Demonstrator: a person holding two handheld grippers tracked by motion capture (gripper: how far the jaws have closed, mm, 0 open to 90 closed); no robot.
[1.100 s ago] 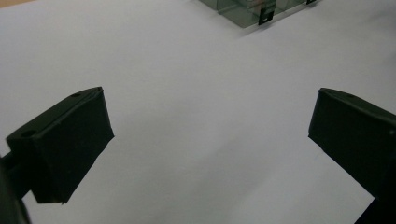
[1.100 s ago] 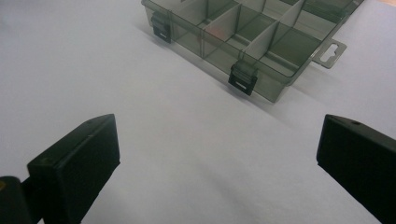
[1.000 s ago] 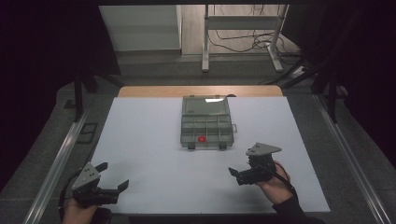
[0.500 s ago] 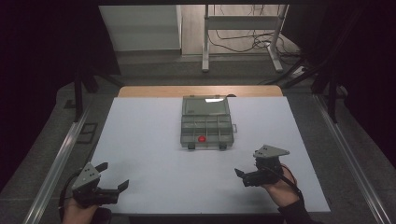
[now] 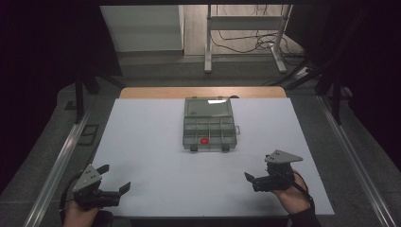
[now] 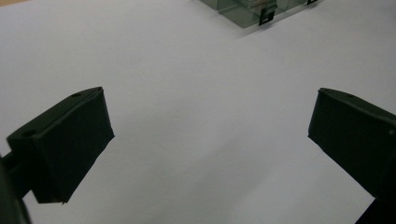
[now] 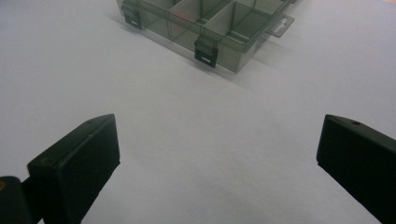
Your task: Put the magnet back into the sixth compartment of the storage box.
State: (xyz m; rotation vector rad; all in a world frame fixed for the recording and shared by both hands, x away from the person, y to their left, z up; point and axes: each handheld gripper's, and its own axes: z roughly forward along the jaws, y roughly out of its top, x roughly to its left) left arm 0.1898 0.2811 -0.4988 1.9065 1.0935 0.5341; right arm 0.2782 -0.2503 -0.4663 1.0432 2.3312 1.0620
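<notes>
A clear grey compartment box (image 5: 209, 124) lies open at the middle of the white table top (image 5: 151, 142), with a small red thing (image 5: 204, 140) in a front compartment. My left gripper (image 5: 115, 177) rests at the near left corner, open and holding nothing; its jaws stand wide apart over bare white surface in the left gripper view (image 6: 210, 140), where a corner of the box (image 6: 252, 9) is at the top. My right gripper (image 5: 255, 174) is at the near right, open and holding nothing (image 7: 217, 158). The box (image 7: 210, 28) with its two black latches lies ahead of it.
A wooden strip (image 5: 203, 92) borders the table's far edge. Metal rails (image 5: 56, 165) run along both sides. A white stand (image 5: 246, 28) and loose cables are on the floor beyond the table. Dark surroundings flank the table.
My right gripper has drawn back toward the near edge and a little to the right, still open. The left gripper and the box have not moved.
</notes>
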